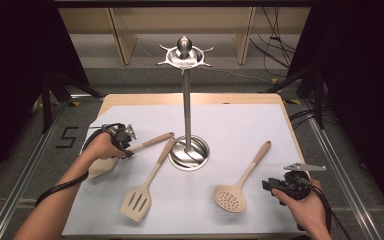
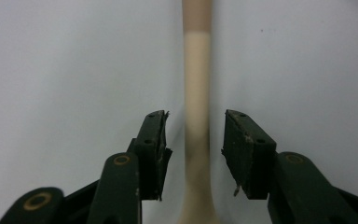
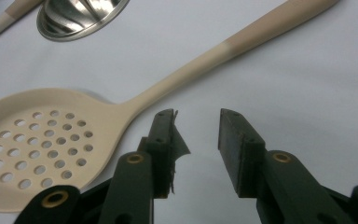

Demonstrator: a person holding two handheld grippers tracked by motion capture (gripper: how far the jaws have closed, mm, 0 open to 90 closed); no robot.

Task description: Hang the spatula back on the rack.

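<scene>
Three cream utensils lie on the white sheet that covers the table: a spoon under the left gripper, a slotted turner just beside it, and a perforated skimmer near the right gripper. One steel stand rises between them, its round base behind the turner's handle end and its hook crown at the top of the pole. The spoon is the thing being reached for: its long axis runs level on the sheet, slanting from the person's left hand up and rightward toward the stand's base, handle end pointing at the base and the bowl end hidden beneath the hand. It is slim and smooth, pale cream along the shaft with a tan, wood-coloured tip (the other two utensils share this colouring). In the left gripper view the spoon's shaft runs straight up between the two black jaws, which stand apart on either side of it with a gap at each pad, not pressing. In the right gripper view the right gripper holds its jaws apart over bare sheet, with the skimmer's holed head to one side and its handle slanting away past them.
</scene>
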